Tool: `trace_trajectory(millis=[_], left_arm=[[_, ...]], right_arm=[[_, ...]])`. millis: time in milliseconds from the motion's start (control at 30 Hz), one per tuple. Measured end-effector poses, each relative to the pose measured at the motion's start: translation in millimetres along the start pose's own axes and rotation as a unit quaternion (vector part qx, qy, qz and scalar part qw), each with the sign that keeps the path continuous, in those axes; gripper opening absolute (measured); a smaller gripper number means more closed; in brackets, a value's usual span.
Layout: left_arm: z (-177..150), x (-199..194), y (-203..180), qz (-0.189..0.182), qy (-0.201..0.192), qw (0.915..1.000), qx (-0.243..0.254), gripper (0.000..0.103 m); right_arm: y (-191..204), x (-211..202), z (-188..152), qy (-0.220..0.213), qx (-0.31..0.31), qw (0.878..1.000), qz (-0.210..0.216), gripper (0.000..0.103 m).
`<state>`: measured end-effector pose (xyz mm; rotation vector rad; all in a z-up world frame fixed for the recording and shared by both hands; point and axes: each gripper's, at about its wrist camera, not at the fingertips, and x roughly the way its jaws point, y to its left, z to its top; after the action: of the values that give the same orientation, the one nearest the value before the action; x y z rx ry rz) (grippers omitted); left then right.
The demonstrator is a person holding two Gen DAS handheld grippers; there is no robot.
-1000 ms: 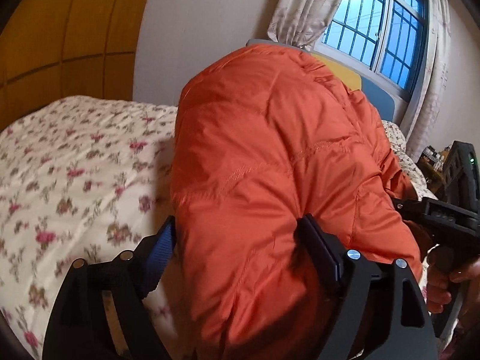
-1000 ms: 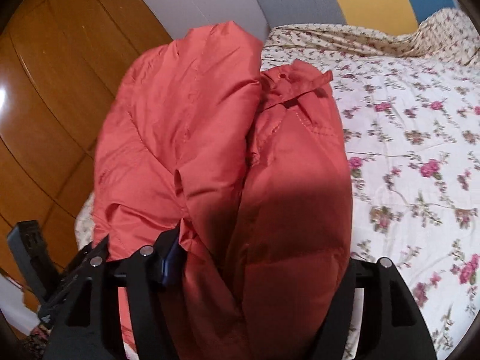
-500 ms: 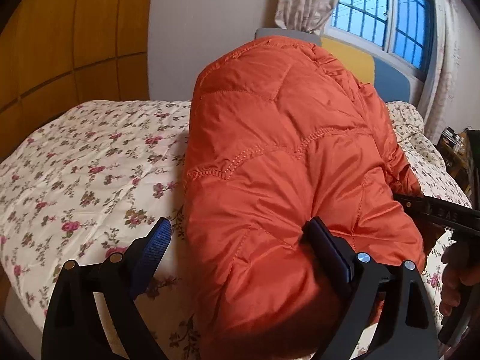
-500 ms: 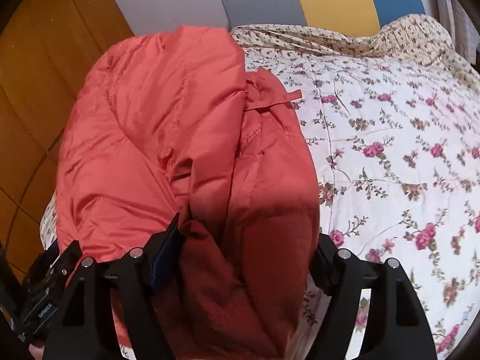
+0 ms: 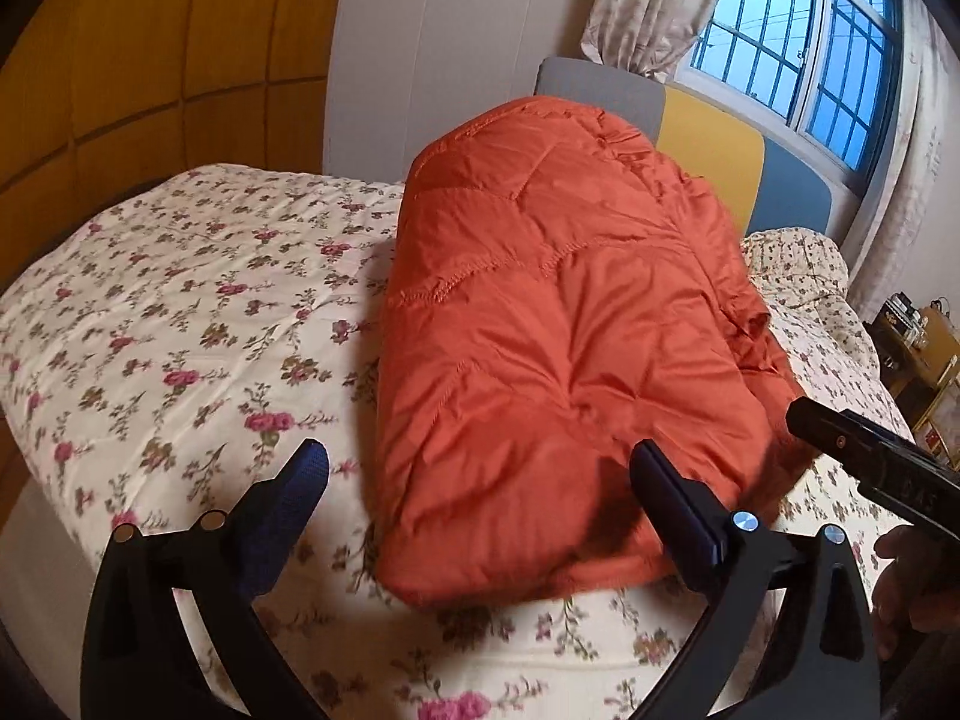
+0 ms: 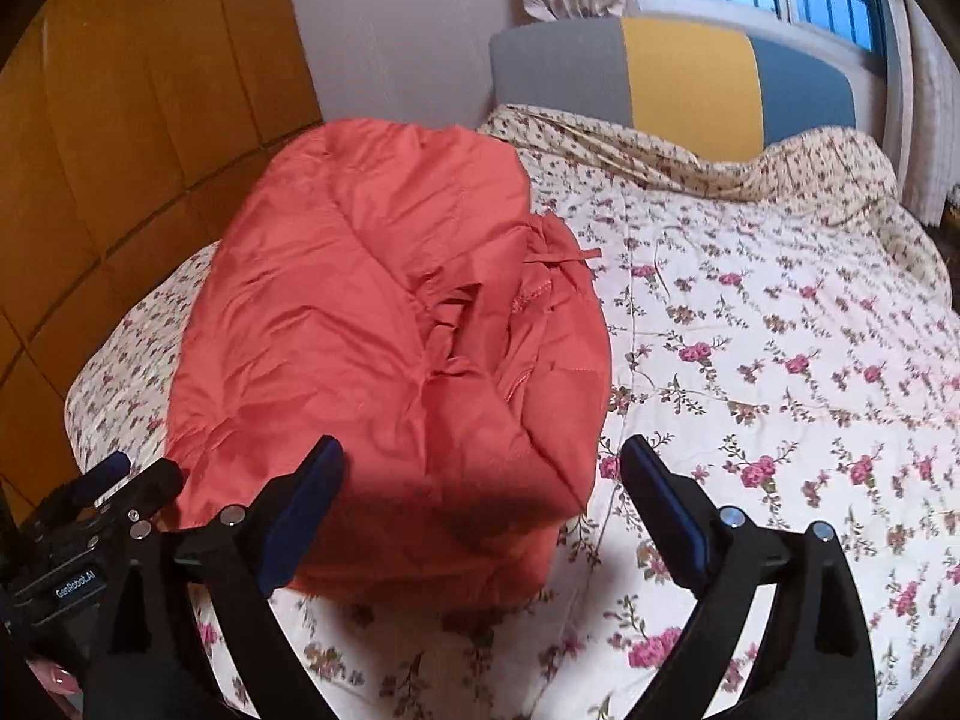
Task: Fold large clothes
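Bed with cream floral quilt (image 5: 180, 312), one grey-yellow-blue headboard (image 6: 678, 72), one barred window (image 5: 792, 42). One folded orange padded jacket (image 5: 558, 360). Left gripper (image 5: 480, 492) and right gripper (image 6: 480, 480): fingers spread, released.

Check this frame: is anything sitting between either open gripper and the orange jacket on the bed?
Nothing visible does. The left gripper is open, its fingers straddling the near edge of the folded orange jacket. The right gripper is open right at the jacket's near end. Only the floral bedspread surrounds it.
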<state>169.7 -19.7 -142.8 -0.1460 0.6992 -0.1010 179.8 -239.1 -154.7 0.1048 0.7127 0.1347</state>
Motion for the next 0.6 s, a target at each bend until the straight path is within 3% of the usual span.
trace_trajectory(millis=[200,400,600], left_arm=[[-9,-23,-5,0.015,-0.003,0.9999,-0.005,0.1],[-16,-44,-8,0.07,-0.015,0.9974,0.011,0.1],[-26,-62,-10,0.081,-0.031,0.9959,0.027,0.1]], right_arm=[[12,-21,-13,-0.01,-0.015,1.0,-0.001,0.101],[23,-47,-30,-0.033,-0.027,0.999,-0.028,0.101],[26,-62,-42,-0.04,-0.027,0.999,-0.024,0.101]])
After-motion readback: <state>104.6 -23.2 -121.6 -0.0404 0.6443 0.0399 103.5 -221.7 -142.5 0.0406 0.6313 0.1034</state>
